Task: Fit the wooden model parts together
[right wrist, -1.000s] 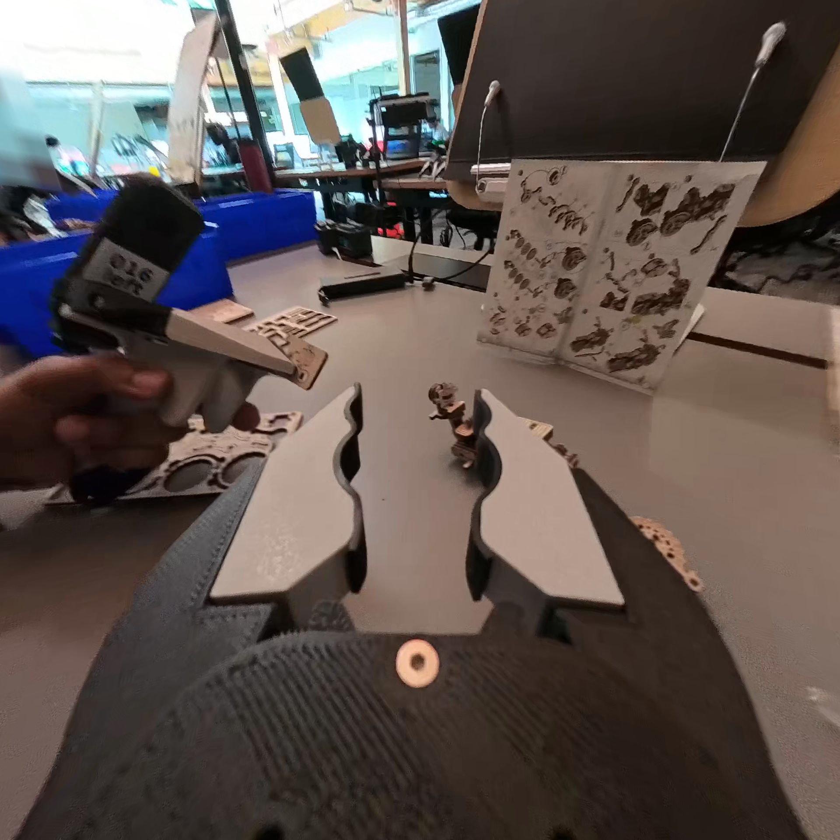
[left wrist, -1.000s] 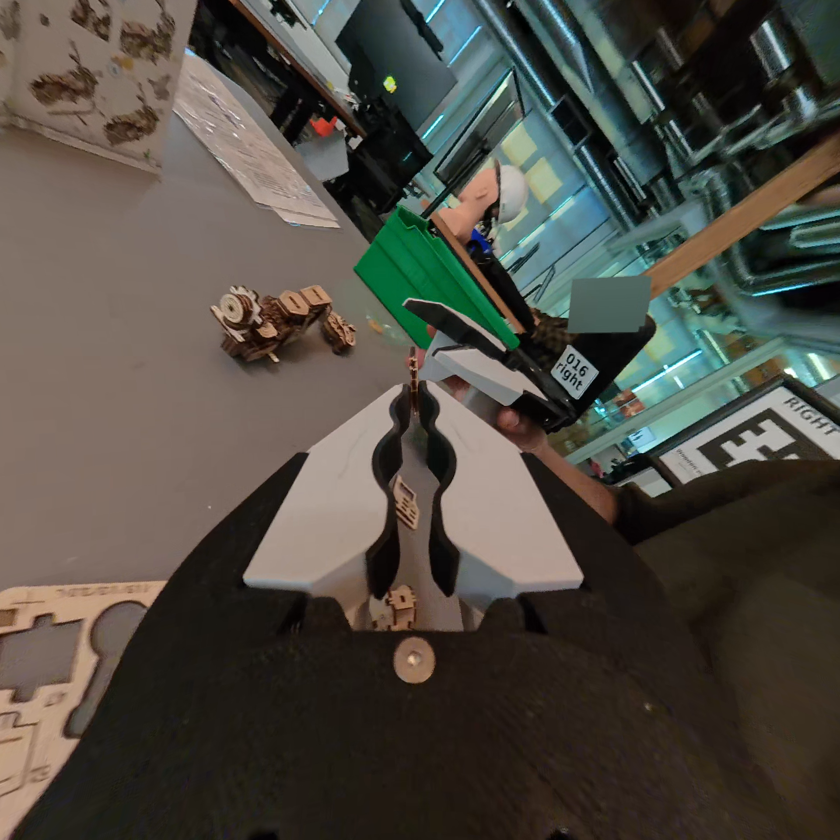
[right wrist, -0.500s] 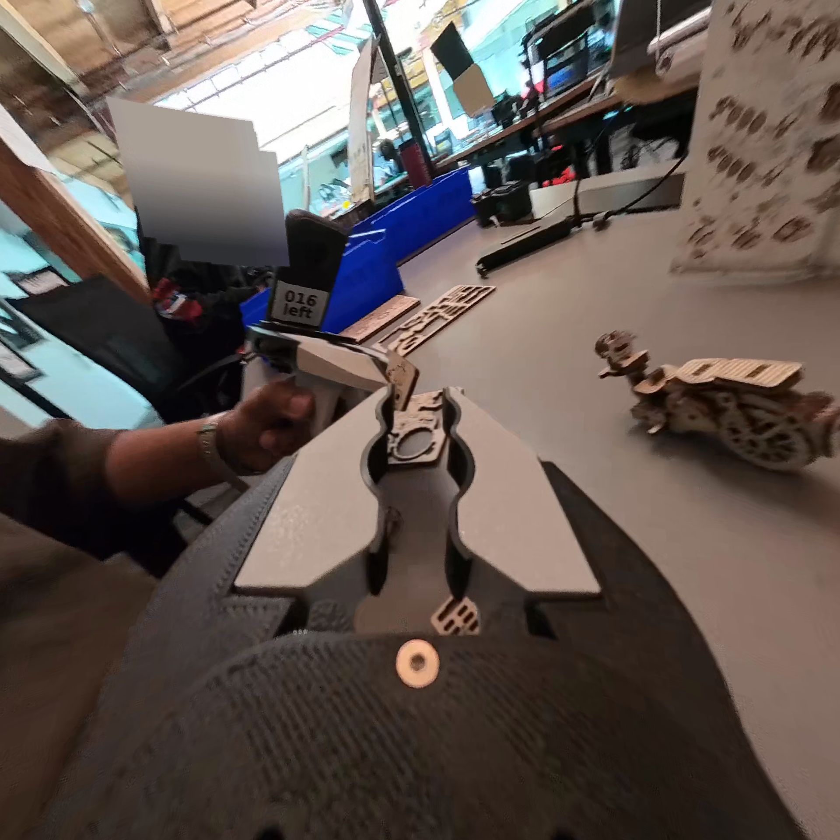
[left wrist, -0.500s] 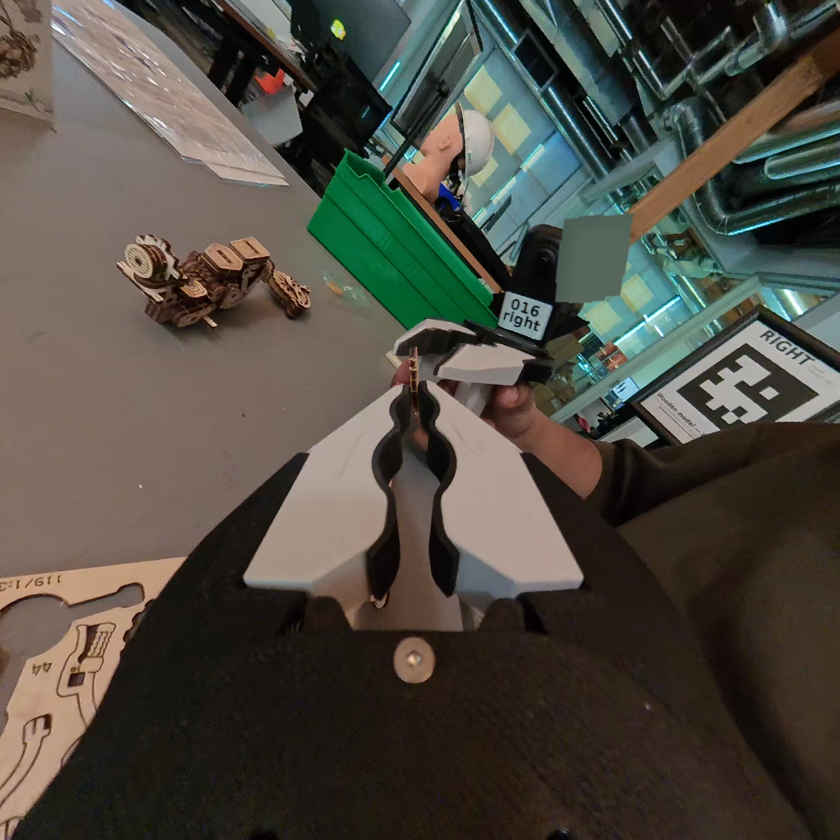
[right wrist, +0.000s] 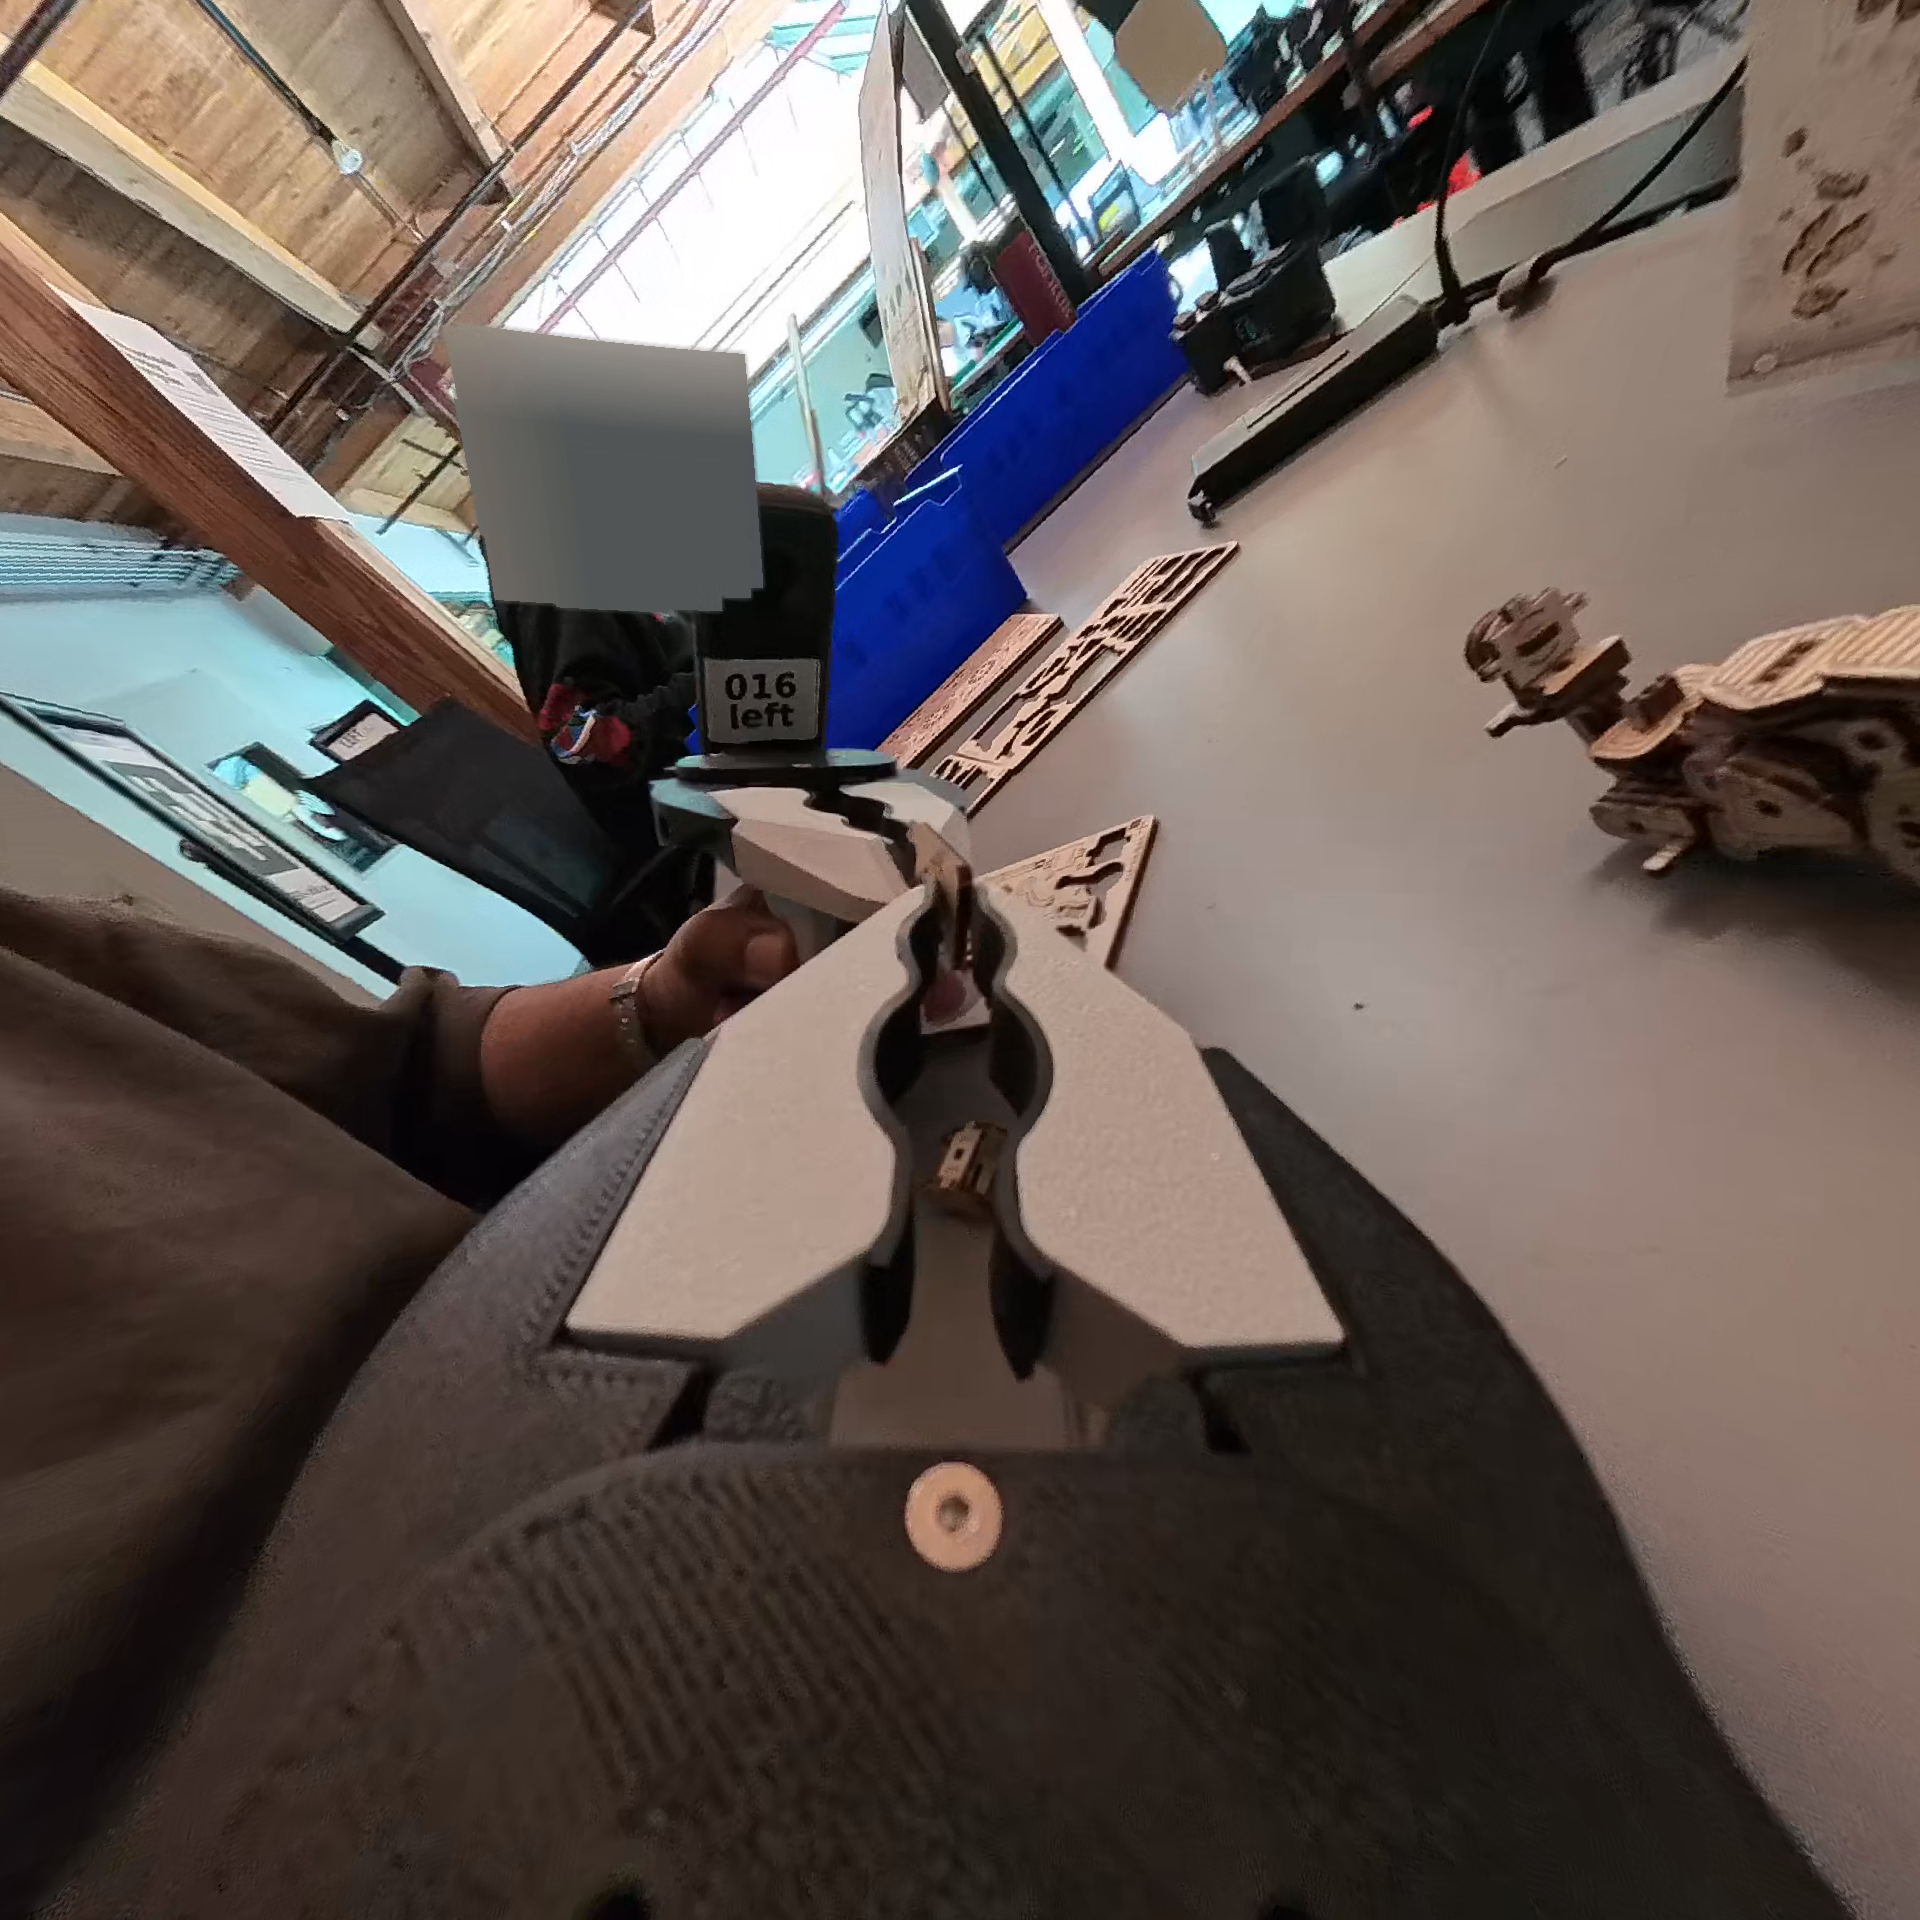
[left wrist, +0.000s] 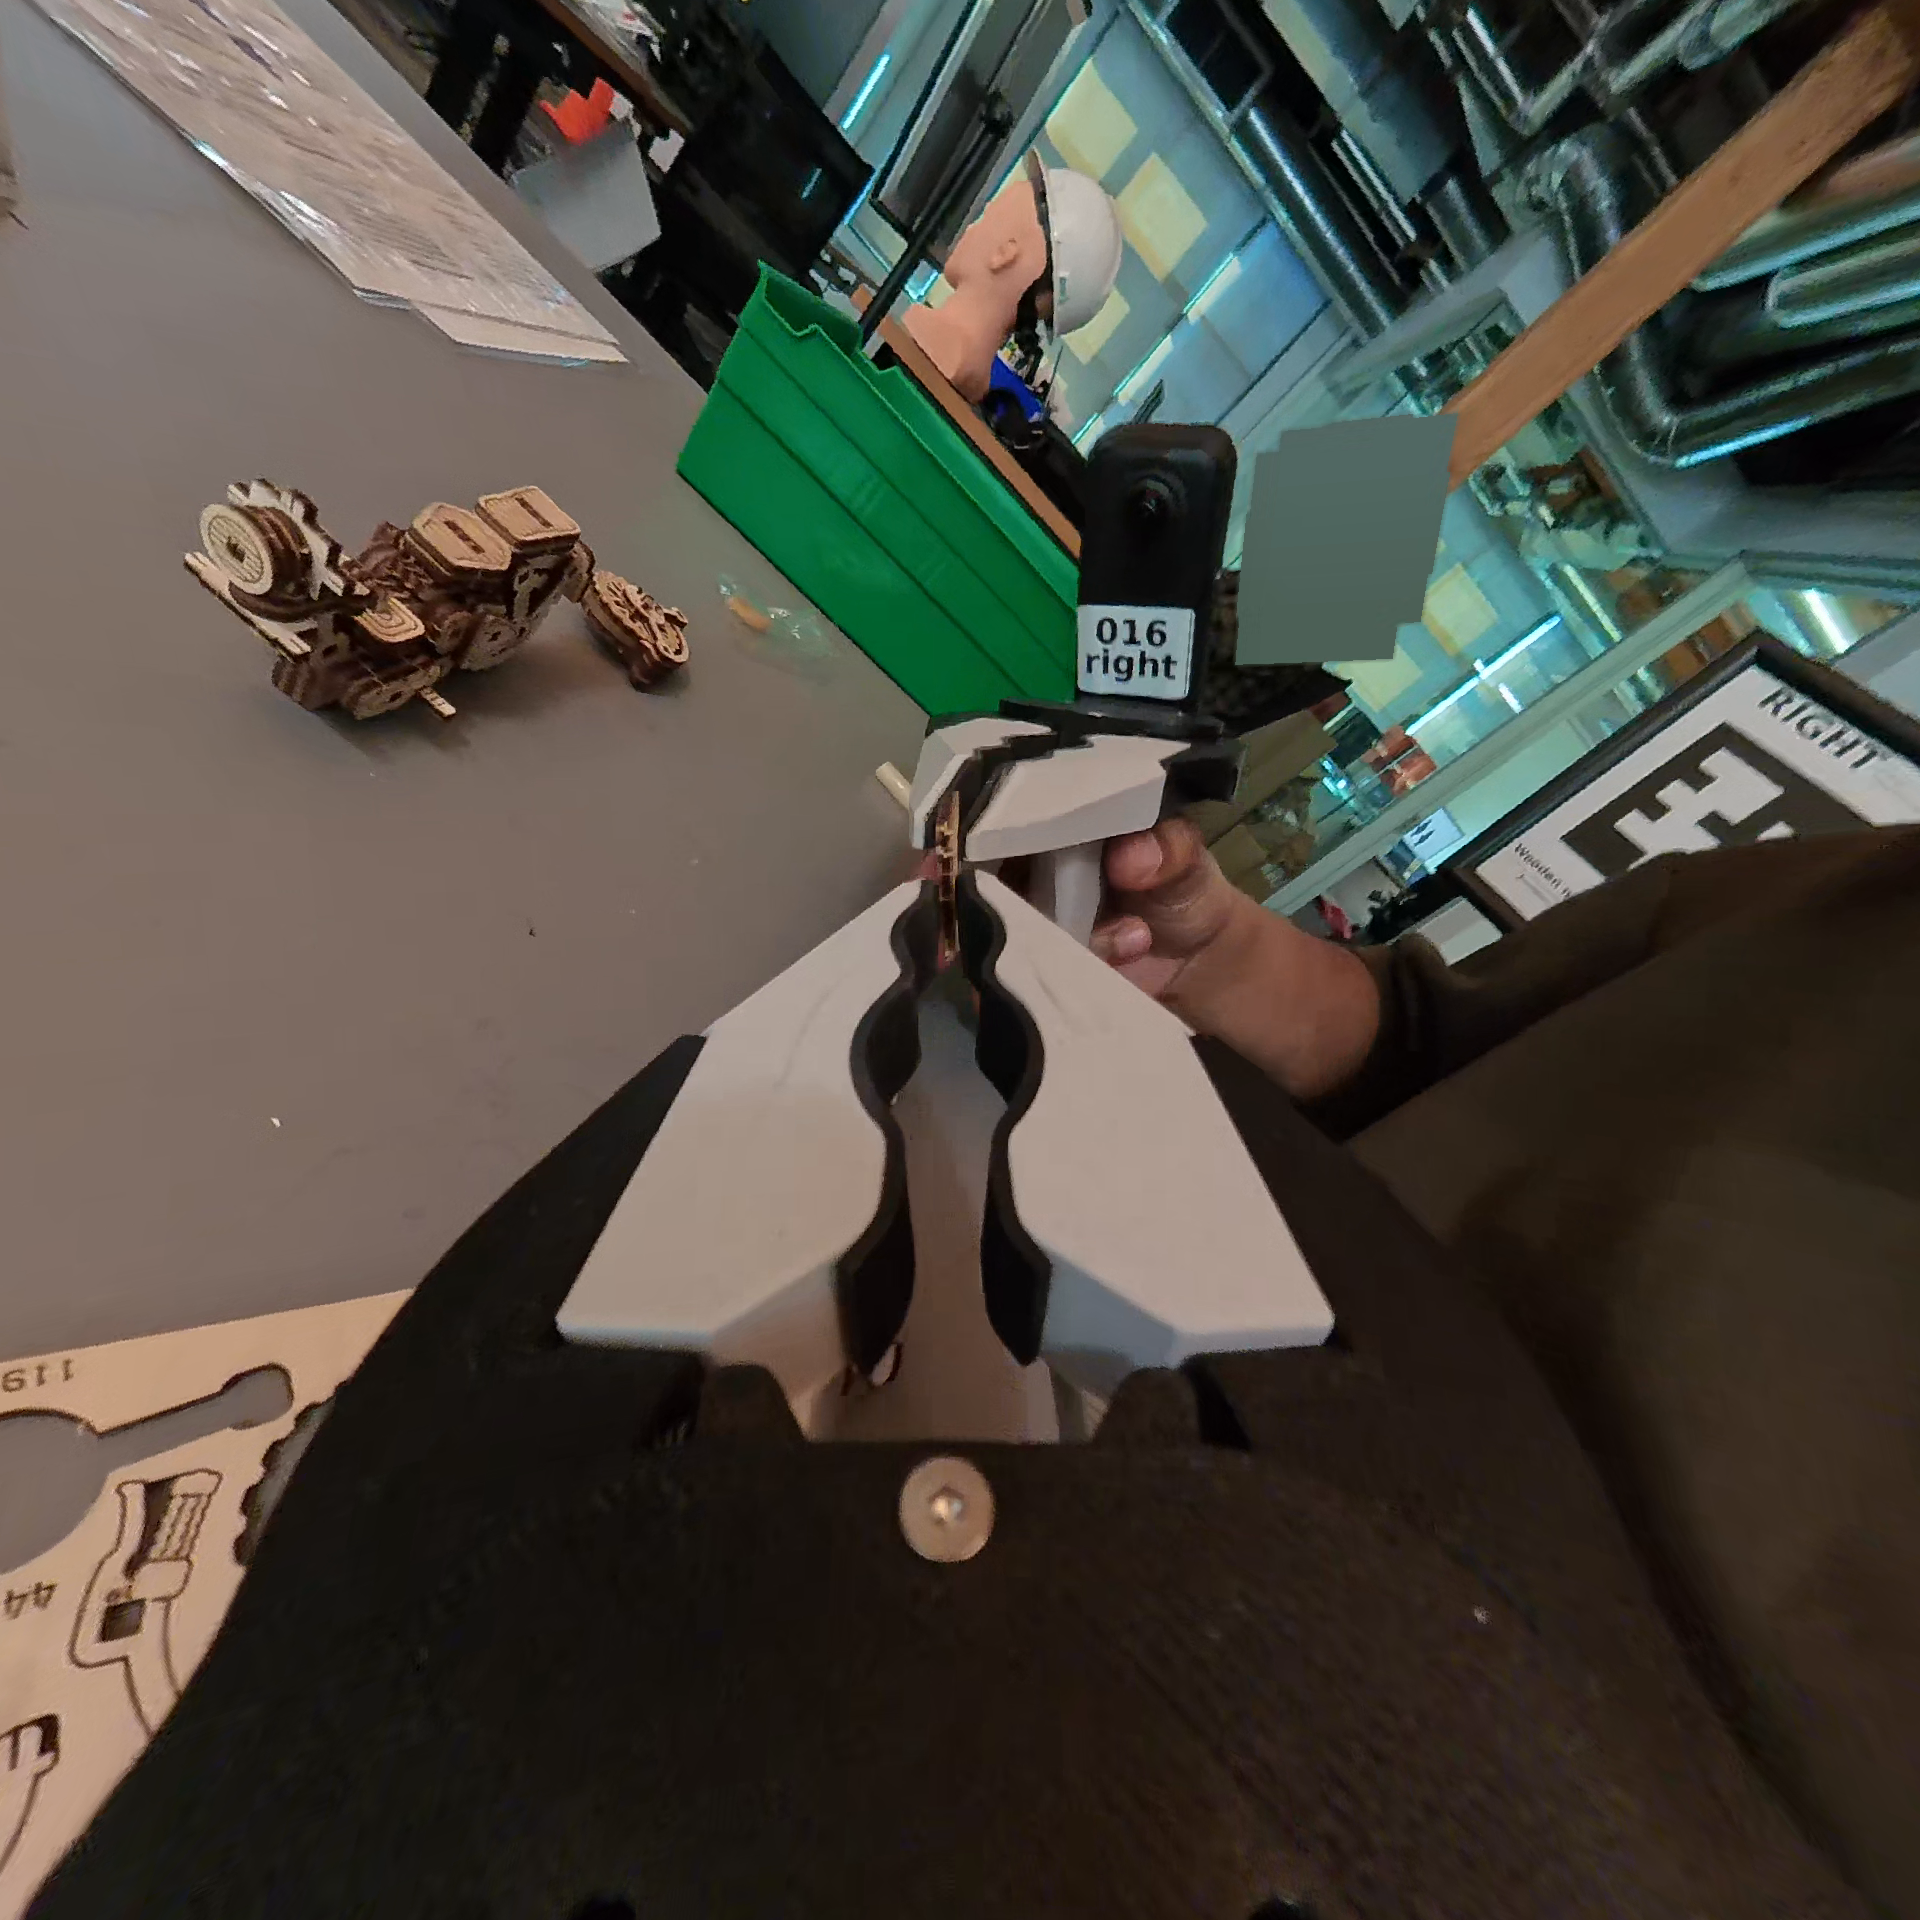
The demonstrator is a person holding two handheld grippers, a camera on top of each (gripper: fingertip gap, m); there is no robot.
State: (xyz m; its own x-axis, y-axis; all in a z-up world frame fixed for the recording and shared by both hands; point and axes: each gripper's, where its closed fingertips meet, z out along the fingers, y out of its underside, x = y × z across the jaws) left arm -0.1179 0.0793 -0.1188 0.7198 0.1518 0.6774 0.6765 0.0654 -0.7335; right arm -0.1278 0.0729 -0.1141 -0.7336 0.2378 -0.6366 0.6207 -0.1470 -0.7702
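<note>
My left gripper (left wrist: 945, 899) is shut on a thin flat wooden part (left wrist: 943, 883), seen edge-on at its tips. My right gripper (right wrist: 951, 914) is shut on another flat wooden part (right wrist: 958, 920). The two grippers meet tip to tip above the table, and the parts touch between them. In the left wrist view the right gripper (left wrist: 951, 805) stands just beyond my fingertips, and in the right wrist view the left gripper (right wrist: 914, 847) does the same. A small wooden bit (right wrist: 961, 1169) shows deeper between the right fingers. The built wooden motorcycle model (left wrist: 416, 603) (right wrist: 1745, 748) stands on the grey table.
A green bin (left wrist: 883, 520) stands at the table's far edge. Laser-cut wooden sheets lie on the table (left wrist: 94, 1507) (right wrist: 1081, 894) (right wrist: 1091, 644). Blue bins (right wrist: 935, 582) and a black device (right wrist: 1320, 416) are farther back. Printed sheets (left wrist: 343, 197) lie at the far left. The grippers are tip to tip, or close to it. My left gripper's tips are some 8 cm from the small wooden bit (right wrist: 961, 1169).
My right gripper was open a second ago and has since shut on a flat part. It swung left to face the left gripper, and the two came tip to tip.
</note>
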